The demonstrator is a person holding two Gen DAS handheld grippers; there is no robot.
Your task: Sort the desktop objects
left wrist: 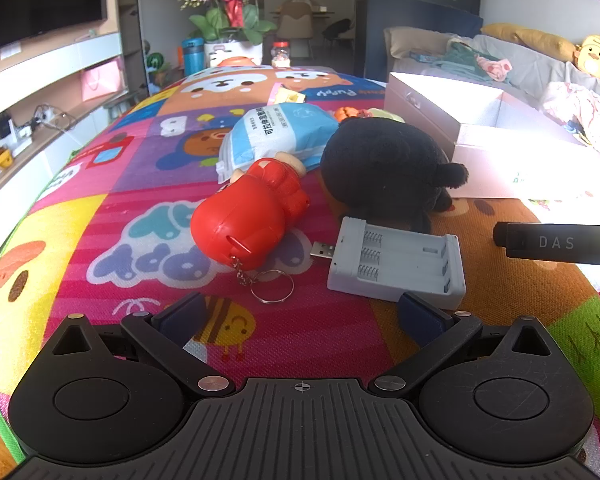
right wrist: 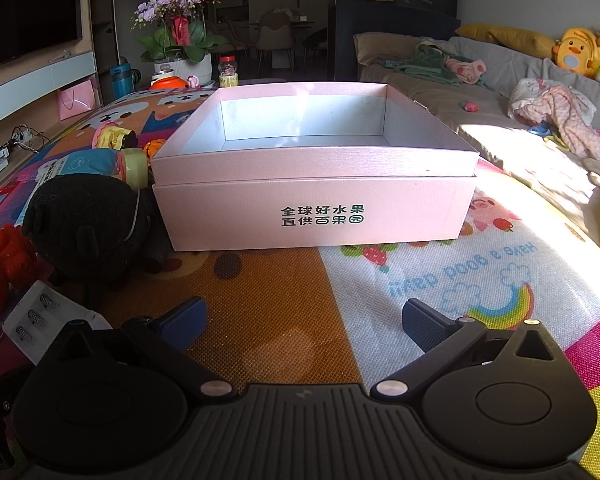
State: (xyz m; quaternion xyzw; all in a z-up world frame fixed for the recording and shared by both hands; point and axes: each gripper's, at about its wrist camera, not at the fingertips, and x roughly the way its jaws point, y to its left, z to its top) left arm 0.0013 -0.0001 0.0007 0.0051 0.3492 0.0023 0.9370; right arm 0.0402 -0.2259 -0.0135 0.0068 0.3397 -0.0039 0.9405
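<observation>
In the left wrist view, a red toy figure point(left wrist: 252, 216) with a key ring lies on the colourful mat, just beyond my open, empty left gripper point(left wrist: 300, 316). A grey battery charger point(left wrist: 396, 260) lies to its right, touching my right finger's tip. Behind them are a black plush toy point(left wrist: 388, 168) and a blue-white packet point(left wrist: 276, 136). In the right wrist view, my right gripper point(right wrist: 304, 320) is open and empty, facing an open, empty pink box point(right wrist: 312, 200). The plush point(right wrist: 84, 220), charger point(right wrist: 48, 320) and red toy point(right wrist: 4, 264) sit at its left.
Small yellow and orange toys point(right wrist: 120, 140) lie behind the plush, left of the box. A potted orchid point(right wrist: 180, 36), a jar point(right wrist: 228, 70) and a blue bottle point(right wrist: 122, 78) stand at the mat's far end. A sofa with clothes point(right wrist: 560, 120) runs along the right. The other gripper's black body point(left wrist: 560, 244) shows at the right.
</observation>
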